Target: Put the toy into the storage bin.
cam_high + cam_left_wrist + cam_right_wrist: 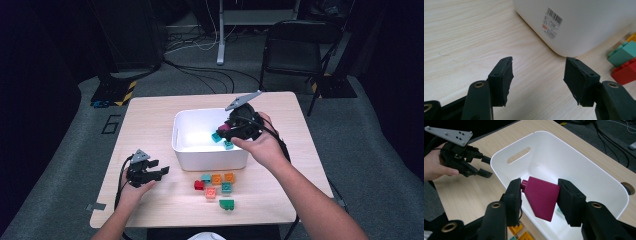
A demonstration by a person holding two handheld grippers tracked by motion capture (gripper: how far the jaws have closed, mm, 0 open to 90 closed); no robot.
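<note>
My right gripper (226, 130) hangs over the white bin (210, 159), shut on a magenta sloped brick (224, 128). In the right gripper view the brick (541, 197) sits tilted between the two pads, above the bin's inside (564, 157). Two teal bricks (217, 137) lie inside the bin under it. My left gripper (159, 169) rests low on the table left of the bin, open. The left gripper view shows its jaws (537, 77) wide apart over bare wood, facing the bin's labelled wall (586, 25).
Several loose bricks lie on the table in front of the bin: red (199, 185), orange (216, 179), teal (226, 187), pink (211, 192) and green (226, 204). A folding chair (300, 45) and cables stand beyond the table.
</note>
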